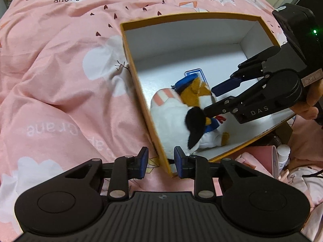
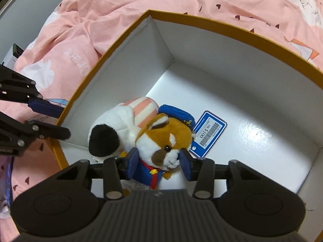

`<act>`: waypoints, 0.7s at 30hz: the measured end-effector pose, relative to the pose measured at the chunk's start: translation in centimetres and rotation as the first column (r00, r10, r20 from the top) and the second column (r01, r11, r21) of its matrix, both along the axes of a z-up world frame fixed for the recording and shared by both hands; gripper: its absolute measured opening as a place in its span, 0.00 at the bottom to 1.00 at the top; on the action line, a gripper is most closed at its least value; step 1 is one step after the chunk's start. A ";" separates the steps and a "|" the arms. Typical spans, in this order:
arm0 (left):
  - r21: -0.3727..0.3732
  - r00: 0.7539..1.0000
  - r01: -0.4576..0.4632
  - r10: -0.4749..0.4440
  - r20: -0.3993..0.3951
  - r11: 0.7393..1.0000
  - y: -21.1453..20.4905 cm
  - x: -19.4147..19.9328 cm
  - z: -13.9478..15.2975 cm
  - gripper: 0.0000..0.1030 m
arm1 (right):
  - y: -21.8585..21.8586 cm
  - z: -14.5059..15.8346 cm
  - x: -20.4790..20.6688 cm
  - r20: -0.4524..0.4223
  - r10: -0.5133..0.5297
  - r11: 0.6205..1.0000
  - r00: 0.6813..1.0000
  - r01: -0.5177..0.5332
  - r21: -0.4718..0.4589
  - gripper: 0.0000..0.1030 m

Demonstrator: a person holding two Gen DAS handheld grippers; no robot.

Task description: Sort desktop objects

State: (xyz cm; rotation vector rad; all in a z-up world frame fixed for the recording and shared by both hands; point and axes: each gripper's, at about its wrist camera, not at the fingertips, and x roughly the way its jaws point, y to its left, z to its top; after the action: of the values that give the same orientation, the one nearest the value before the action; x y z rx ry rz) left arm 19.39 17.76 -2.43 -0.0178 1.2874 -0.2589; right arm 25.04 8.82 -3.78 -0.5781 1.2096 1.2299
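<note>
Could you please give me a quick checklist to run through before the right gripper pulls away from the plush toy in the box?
1. Plush toy inside the box, on its floor: ok.
2. Right gripper pads clear of the toy: ok on the tag side, where a gap shows; cannot tell for the other pad, which sits close against the toy's blue jacket.
3. Price tag lying flat on the box floor, clear of the pads: ok.
4. Left gripper straddling the box wall at the near corner: ok; firm grip: cannot tell.
5. Box sitting steady on the pink blanket: cannot tell, the bedding is soft and wrinkled.
</note>
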 end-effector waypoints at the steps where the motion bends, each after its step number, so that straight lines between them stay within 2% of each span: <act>1: 0.002 1.000 0.001 -0.001 0.002 1.000 0.0 0.0 0.1 0.31 | -0.1 0.0 0.1 0.001 -0.001 1.000 1.000 0.001 0.001 0.46; 7: 0.016 1.000 0.016 -0.016 0.009 1.000 -0.6 0.2 0.6 0.31 | -0.5 0.8 -0.1 0.030 0.009 1.000 0.999 -0.009 0.008 0.46; 15: 0.029 1.000 0.022 -0.022 0.005 0.999 -0.9 0.1 0.2 0.31 | -0.6 4.3 -2.5 0.207 0.081 0.985 0.975 -0.109 0.130 0.54; 21: 0.026 1.000 0.015 -0.015 0.003 1.000 -0.8 0.1 -0.2 0.30 | 0.5 4.4 -4.3 0.144 0.173 0.961 0.974 -0.199 0.194 0.53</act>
State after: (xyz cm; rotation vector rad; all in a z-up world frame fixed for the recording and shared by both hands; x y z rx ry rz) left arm 19.51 16.98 -2.61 0.0140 1.2885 -0.2547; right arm 20.70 9.35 0.63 -0.6153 0.9228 1.4371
